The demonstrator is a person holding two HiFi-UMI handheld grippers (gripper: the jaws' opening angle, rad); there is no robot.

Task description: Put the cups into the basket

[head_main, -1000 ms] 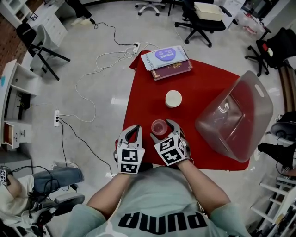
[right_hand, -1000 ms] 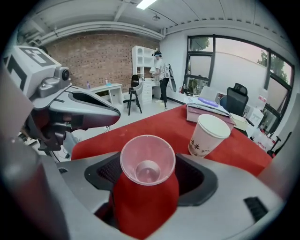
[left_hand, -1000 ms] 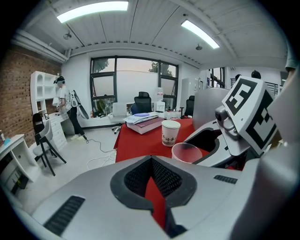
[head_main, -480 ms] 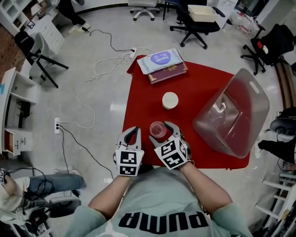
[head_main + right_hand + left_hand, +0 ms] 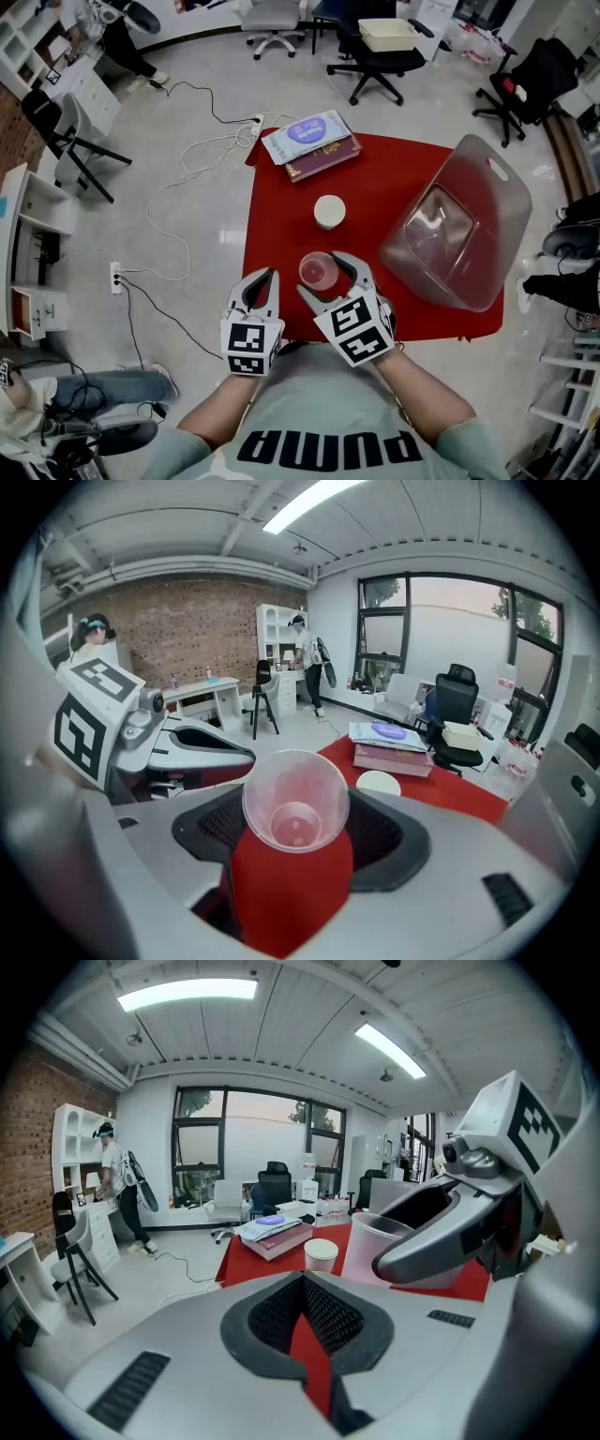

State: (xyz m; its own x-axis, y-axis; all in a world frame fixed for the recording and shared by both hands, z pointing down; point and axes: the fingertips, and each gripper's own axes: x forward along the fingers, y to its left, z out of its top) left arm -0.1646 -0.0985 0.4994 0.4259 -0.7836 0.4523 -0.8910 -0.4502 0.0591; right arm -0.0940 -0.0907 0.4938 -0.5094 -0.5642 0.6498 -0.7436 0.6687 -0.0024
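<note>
Right gripper point(image 5: 322, 274) has the translucent plastic cup point(image 5: 319, 271) between its jaws, which sit against the cup's lower wall on either side, so I read it as clamped on the cup. That cup stands upright with its mouth up on the red tablecloth point(image 5: 394, 178) near the front edge, and whether its base has left the cloth cannot be told. Left gripper point(image 5: 262, 286) hangs just beside it at the table's near left corner, its jaws drawn almost together with nothing between them.

Farther back on the cloth a white cup point(image 5: 329, 212) stands alone, well apart from both grippers. Clear plastic basket point(image 5: 469, 253) sits at the right side of the table, tipped so that its opening faces up and toward the middle. A stack of books point(image 5: 309, 141) lies at the far left corner.

The held cup looks thin-walled and very light, so it should lift with almost no effort. Its wall will likely flex or buckle under a hard squeeze, and the smooth tapered side could slide up out of the pads. A gentle grip low on the body, where the base stiffens it, seems the safest hold. The white cup looks stiffer and more opaque, probably paper, and should take a mid-body grip across its sides
</note>
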